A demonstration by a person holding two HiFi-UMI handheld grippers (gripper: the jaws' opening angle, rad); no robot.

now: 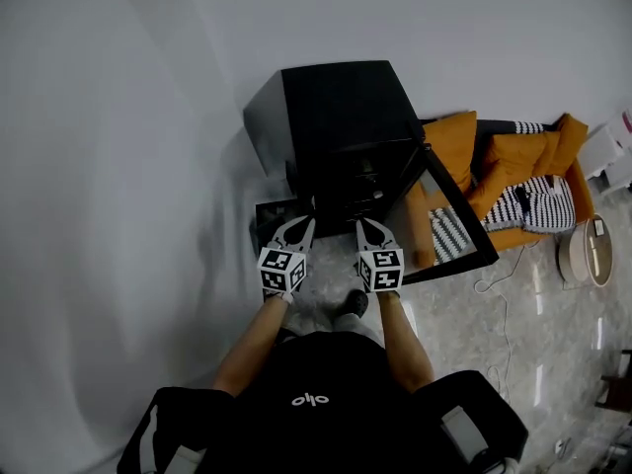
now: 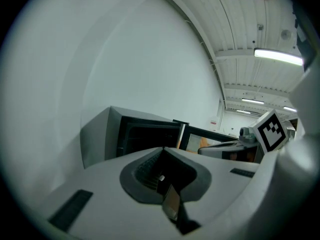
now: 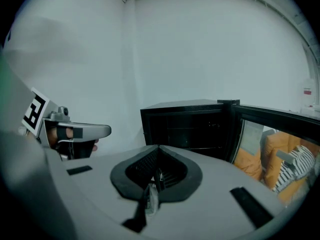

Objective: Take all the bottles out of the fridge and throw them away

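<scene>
A black mini fridge (image 1: 336, 117) stands on the floor against the white wall, with its glass door (image 1: 449, 230) swung open to the right. Its inside is dark; I make out shelves but no bottle in any view. My left gripper (image 1: 308, 220) and right gripper (image 1: 362, 222) hover side by side just in front of the opening, both shut with nothing between the jaws. The left gripper view has the fridge (image 2: 135, 136) ahead beyond the closed jaws. In the right gripper view the fridge (image 3: 190, 124) and its door (image 3: 270, 129) lie ahead, with the left gripper (image 3: 105, 130) at the left.
An orange sofa (image 1: 513, 166) with striped cushions stands right of the fridge, behind the open door. A round white object (image 1: 588, 250) and a thin cable (image 1: 494, 284) lie on the tiled floor at the right. The person's shoe (image 1: 351, 306) is below the grippers.
</scene>
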